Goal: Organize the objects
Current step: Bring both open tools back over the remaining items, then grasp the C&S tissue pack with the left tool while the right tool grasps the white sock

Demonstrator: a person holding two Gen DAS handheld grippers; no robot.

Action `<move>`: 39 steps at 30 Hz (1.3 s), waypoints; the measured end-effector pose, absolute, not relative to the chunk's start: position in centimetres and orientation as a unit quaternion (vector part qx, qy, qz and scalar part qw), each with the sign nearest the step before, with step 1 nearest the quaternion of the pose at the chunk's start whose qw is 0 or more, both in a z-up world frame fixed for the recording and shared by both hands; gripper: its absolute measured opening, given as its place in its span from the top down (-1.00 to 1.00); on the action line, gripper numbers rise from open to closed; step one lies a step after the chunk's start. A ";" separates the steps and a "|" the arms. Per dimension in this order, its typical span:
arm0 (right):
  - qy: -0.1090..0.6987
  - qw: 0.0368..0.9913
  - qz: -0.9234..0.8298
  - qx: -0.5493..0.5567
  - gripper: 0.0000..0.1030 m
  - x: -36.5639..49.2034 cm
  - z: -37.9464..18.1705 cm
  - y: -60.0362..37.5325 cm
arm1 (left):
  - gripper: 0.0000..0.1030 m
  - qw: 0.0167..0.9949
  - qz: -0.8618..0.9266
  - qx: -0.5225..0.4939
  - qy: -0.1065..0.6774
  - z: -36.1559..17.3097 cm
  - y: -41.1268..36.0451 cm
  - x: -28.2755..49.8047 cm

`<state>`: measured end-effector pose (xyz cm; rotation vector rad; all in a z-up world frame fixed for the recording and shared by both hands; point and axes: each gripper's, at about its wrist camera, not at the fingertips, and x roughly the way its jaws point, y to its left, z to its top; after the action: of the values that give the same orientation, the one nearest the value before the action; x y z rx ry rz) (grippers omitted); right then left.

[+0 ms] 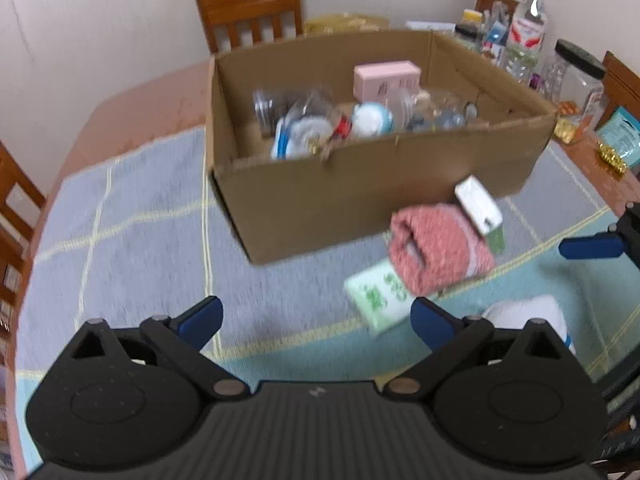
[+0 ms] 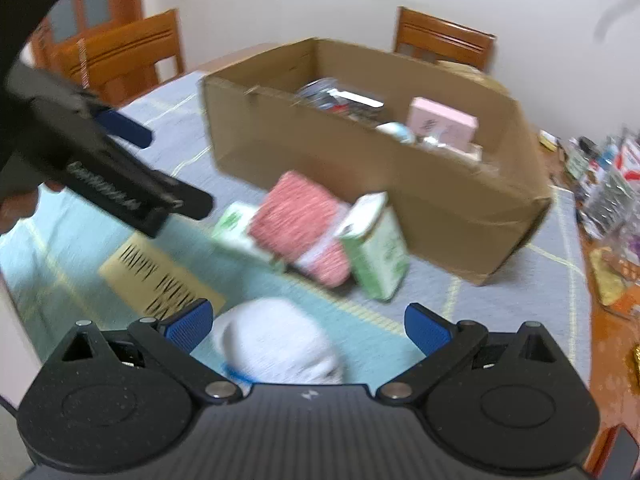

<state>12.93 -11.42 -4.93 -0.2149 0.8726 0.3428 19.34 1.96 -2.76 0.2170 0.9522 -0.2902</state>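
On the blue checked tablecloth (image 1: 132,216) the left gripper (image 1: 316,320) hovers with jaws spread wide and empty, short of the open brown cardboard box (image 1: 360,184) of jars and a pink carton (image 1: 387,76). Just before the box lie a green-printed white packet (image 2: 236,228), a pink knitted bundle (image 2: 300,224) and a tilted green-and-white carton (image 2: 376,244), touching. The right gripper (image 2: 306,326) gapes open above a soft white bundle (image 2: 276,340)

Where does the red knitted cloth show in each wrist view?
Left wrist: red cloth right of centre, in front of the cardboard box.
Right wrist: red cloth at centre, between two green-and-white cartons.
Shared landmark: the cardboard box just behind it.
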 end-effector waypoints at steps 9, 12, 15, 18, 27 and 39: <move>0.429 0.880 0.161 -0.127 -1.00 13.1 -8.2 -9.5 | -0.94 0.871 -0.124 0.092 0.467 -4.4 2.2 18.8; 0.421 0.884 0.155 -0.130 -1.00 13.2 -8.7 -9.2 | -0.94 0.868 -0.134 0.086 0.471 -4.6 2.1 18.6; 0.423 0.887 0.142 -0.117 -1.00 13.4 -8.8 -9.7 | -0.94 0.867 -0.141 0.085 0.470 -4.8 1.6 18.6; 0.427 0.890 0.123 -0.106 -1.00 13.4 -8.7 -10.9 | -0.94 0.865 -0.146 0.086 0.472 -5.0 0.9 18.7; 0.447 0.891 0.064 -0.051 -1.00 12.6 -8.7 -15.2 | -0.94 0.864 -0.162 0.078 0.471 -6.3 -1.9 19.8; 0.443 0.893 0.065 -0.038 -1.00 12.3 -8.9 -16.2 | -0.99 0.871 -0.124 0.070 0.470 -8.4 -2.4 21.0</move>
<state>12.28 -16.20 -8.91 -0.0792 0.9200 0.1340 21.00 -2.39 -8.39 0.1456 0.9819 -0.2584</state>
